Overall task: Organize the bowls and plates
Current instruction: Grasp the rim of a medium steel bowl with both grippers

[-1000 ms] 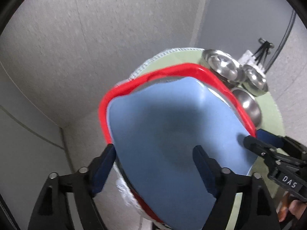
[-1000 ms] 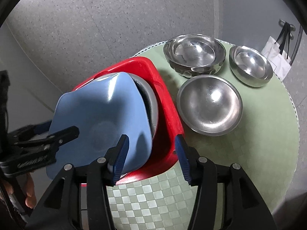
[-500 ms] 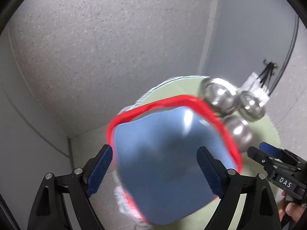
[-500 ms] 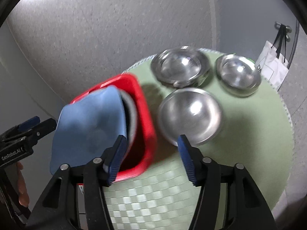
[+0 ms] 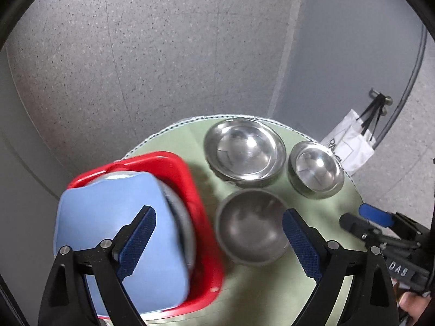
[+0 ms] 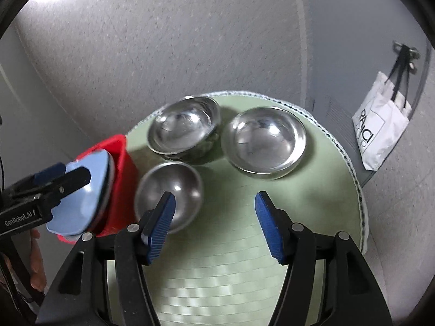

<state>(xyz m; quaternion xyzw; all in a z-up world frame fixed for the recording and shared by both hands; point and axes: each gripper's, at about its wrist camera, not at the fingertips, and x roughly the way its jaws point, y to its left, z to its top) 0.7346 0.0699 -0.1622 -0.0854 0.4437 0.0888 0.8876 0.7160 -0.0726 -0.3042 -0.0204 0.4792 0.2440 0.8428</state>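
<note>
A blue square plate (image 5: 108, 225) stands tilted in a red basin (image 5: 195, 190) at the table's left, with a grey plate (image 5: 179, 217) behind it. Three steel bowls sit on the green mat: a wide one (image 5: 244, 149), a small one (image 5: 315, 169) and a dull one (image 5: 252, 228). My left gripper (image 5: 217, 239) is open and empty above the basin's right edge and the dull bowl. My right gripper (image 6: 214, 225) is open and empty above the mat, by the dull bowl (image 6: 168, 190). The basin (image 6: 119, 179) and the blue plate (image 6: 87, 190) show at left there.
The round table has a green checked mat (image 6: 231, 271) with a white trimmed edge. A white tote bag (image 6: 380, 133) hangs on a wall hook at the right. Speckled grey floor lies beyond the table. The left gripper (image 6: 51, 184) shows in the right wrist view.
My left gripper has let go of the blue plate, pulled back and swung right over the bowls. The plate now rests in the basin. My right gripper has opened wider and moved right.
</note>
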